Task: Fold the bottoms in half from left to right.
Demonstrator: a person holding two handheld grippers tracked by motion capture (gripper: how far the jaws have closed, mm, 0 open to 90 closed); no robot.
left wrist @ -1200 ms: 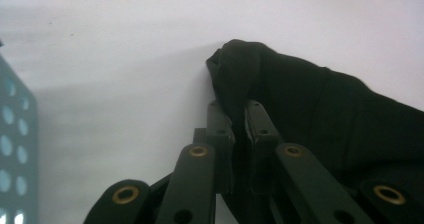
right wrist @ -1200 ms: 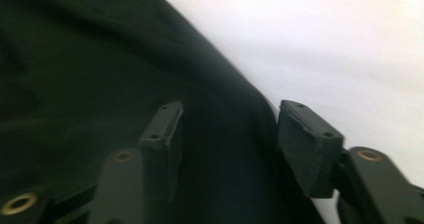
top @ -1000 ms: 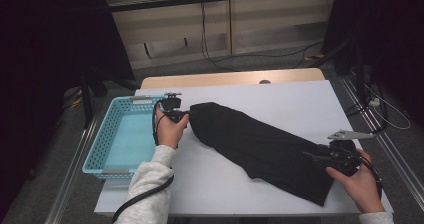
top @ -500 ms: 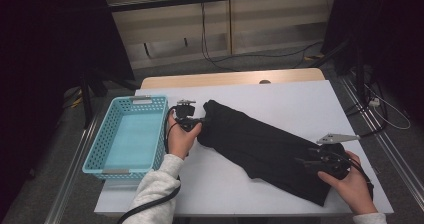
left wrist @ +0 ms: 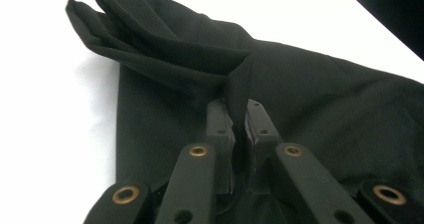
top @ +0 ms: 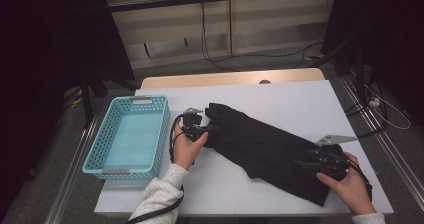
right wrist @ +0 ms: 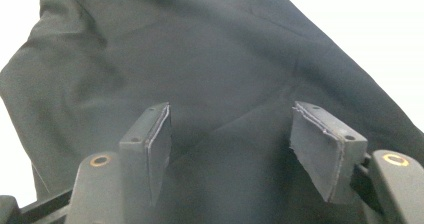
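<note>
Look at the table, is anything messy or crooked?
Yes. The black cloth lies slantwise across the white table, bunched into folds where the left gripper pinches it. The right gripper hangs open over its other end. The blue basket sits straight.

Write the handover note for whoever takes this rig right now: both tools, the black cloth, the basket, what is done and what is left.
Left tool: shut on a pinched fold at the black cloth's end nearest the basket.
Right tool: jaws apart and just been opening, over the cloth's other end, nothing gripped.
Black cloth: lies stretched slantwise across the white table, bunched into folds at the left tool.
Blue basket: on the table's left edge, nothing in it.
Done: one end gripped.
Left: probably grip the free end with the right tool, fold the cloth, then perhaps move it to the basket.
</note>
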